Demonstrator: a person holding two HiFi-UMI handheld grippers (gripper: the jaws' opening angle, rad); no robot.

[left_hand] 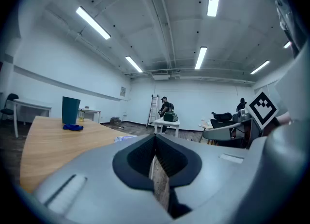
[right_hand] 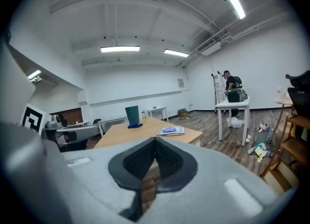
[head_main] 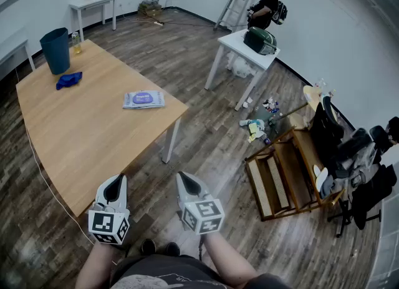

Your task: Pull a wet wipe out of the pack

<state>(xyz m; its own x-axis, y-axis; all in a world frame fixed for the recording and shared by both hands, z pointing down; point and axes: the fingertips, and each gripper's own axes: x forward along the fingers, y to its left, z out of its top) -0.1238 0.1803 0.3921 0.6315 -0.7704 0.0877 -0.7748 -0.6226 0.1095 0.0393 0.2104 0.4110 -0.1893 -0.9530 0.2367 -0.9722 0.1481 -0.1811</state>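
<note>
You hold both grippers low in front of you, off the near corner of the wooden table (head_main: 75,125), with the wet wipe pack (head_main: 144,99) well ahead and untouched. The left gripper (head_main: 115,186) is clenched, its jaws pressed together with nothing between them. The right gripper (head_main: 189,183) is likewise closed on nothing and hangs over the plank floor rather than the tabletop.

The pack lies flat on the table near its right edge, close to the far right corner. Seen from your head, it sits roughly between the lines of your two grippers and well apart from both.

In the right gripper view the pack (right_hand: 169,131) shows beyond the closed right gripper (right_hand: 155,143), slightly to the right of it. In the left gripper view only a sliver of the pack (left_hand: 125,139) peeks over the gripper's body, just left of the shut left gripper (left_hand: 155,140).

Farther back on the table stand a dark blue bin (head_main: 56,50) and a blue cloth (head_main: 68,80), well away from the pack.
</note>
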